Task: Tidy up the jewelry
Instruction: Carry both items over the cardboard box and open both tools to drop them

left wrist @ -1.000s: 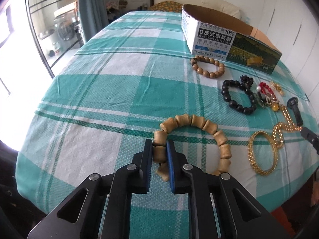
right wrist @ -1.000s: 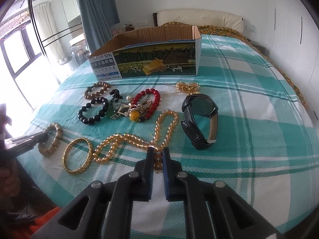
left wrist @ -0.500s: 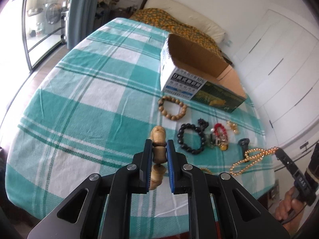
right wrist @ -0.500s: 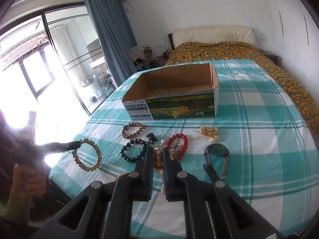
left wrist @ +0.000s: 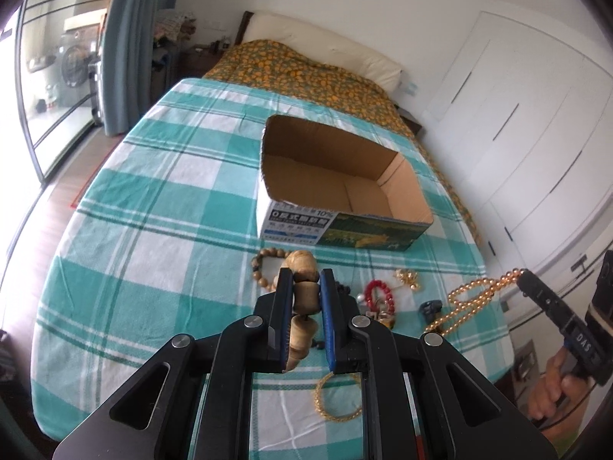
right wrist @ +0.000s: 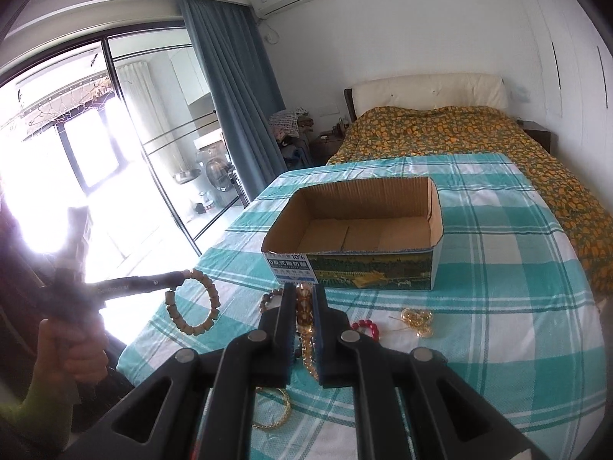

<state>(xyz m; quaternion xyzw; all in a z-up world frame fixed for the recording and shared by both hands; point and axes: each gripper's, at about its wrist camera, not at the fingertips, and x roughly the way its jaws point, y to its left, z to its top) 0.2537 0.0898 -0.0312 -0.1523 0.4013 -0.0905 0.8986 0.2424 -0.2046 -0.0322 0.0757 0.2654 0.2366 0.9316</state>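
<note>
Bedroom, teal-checked bed. Left claw (left wrist: pixel 306 287) grips chunky tan wooden-bead bracelet (left wrist: pixel 304 299); right claw (right wrist: pixel 304 299) pinches golden bead necklace (right wrist: pixel 306 329), both aloft before open cardboard box (left wrist: pixel 345 176). Advice: carry over rim, lower, then release.

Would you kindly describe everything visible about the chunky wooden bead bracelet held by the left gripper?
The chunky wooden bracelet is a ring of pale tan, barrel-shaped beads that look like unpolished wood, strung closely. The left gripper is shut on one bead at the top, so the loop hangs freely in the air below it, above the edge of the checked bedspread, short of the open cardboard box. Nothing else touches it.
</note>
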